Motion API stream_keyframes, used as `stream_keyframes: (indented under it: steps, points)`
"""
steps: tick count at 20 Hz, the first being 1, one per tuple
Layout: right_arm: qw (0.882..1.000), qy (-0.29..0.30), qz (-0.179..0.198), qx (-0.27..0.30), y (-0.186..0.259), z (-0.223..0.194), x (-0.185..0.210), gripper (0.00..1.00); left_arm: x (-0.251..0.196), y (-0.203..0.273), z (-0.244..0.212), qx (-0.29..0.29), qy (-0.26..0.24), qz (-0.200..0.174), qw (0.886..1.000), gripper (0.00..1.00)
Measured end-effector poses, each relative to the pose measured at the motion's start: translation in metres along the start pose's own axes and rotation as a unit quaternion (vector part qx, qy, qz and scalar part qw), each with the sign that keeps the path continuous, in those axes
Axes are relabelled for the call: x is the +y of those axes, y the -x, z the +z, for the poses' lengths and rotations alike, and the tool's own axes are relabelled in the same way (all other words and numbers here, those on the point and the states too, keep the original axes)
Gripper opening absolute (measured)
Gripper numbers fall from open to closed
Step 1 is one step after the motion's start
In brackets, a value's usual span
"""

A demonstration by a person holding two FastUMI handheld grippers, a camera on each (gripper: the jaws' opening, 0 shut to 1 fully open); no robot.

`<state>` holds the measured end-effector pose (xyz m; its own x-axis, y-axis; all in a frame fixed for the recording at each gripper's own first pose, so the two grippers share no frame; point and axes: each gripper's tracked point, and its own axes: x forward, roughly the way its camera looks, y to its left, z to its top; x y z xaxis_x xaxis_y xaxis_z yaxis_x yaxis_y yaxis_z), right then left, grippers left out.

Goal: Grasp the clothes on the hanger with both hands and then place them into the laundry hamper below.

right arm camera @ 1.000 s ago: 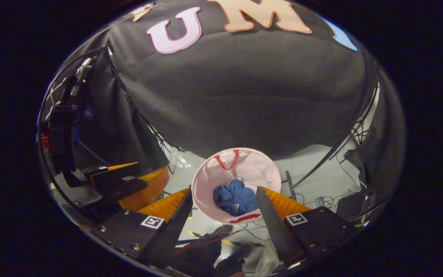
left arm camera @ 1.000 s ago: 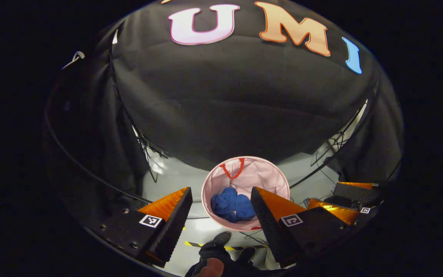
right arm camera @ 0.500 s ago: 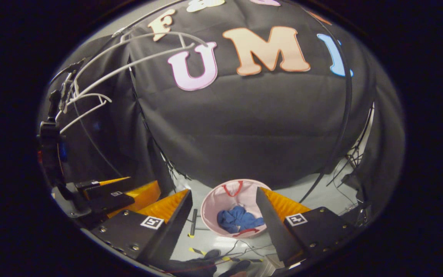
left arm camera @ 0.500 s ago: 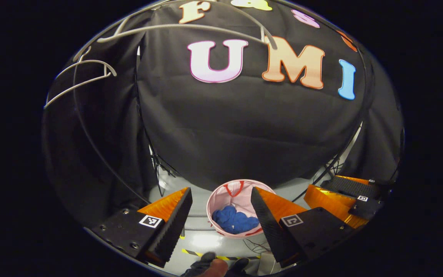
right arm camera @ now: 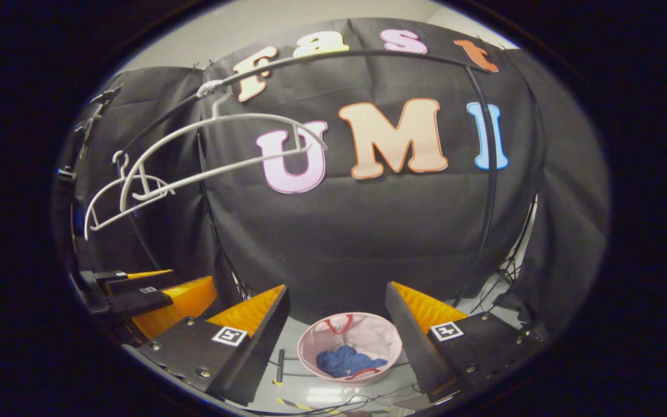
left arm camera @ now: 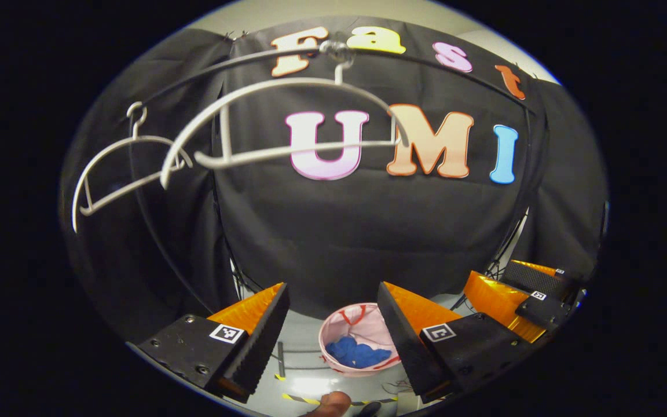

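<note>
While both tools stand raised in front of the booth's black cloth wall, the blue garment (left arm camera: 358, 354) lies crumpled at the bottom of the pink laundry hamper (left arm camera: 333, 330), which sits on the pale floor (right arm camera: 333, 397) below them. From the left gripper view, the left tool (left arm camera: 333, 347) has its fingers spread wide apart with nothing between them, the hamper showing far below through the gap. The right tool (right arm camera: 336, 341) in the right gripper view is likewise released, its fingers parted and empty, again framing the hamper, whose red handle (right arm camera: 339, 323) loops over the far rim. Overhead, a dark rail (left arm camera: 241, 61) carries two bare white hangers: the nearer hanger (left arm camera: 287, 116) hangs from the rail's middle, and a second hanger (left arm camera: 119, 168) hangs farther to the left. Each view also catches the other tool off to one side, low at the right edge (left arm camera: 527, 289) in the left gripper view and low at the left (right arm camera: 148, 292) in the right gripper view. Yellow-and-black striped tape (left arm camera: 304, 399) marks the floor near the hamper.
</note>
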<state>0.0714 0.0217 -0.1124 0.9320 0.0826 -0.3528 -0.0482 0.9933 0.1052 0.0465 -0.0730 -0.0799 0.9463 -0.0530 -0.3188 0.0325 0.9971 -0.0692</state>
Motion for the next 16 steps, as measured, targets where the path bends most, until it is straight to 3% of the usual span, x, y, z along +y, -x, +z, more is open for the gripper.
stream_keyframes:
  steps: [5,8,16]
  points:
    - [0.998,-0.017,-0.01,-0.067,0.054,0.039,0.009,0.99,0.028,0.043,0.047,-0.084,-0.019,0.021,0.996,0.96]
    - [0.995,0.017,-0.027,-0.098,0.078,0.048,0.003,0.99,0.029,0.065,0.066,-0.131,-0.01,0.005,0.991,0.94]
    - [0.99,0.025,-0.065,-0.123,0.124,0.045,-0.015,0.99,0.024,0.09,0.064,-0.144,-0.012,-0.047,0.988,0.96]
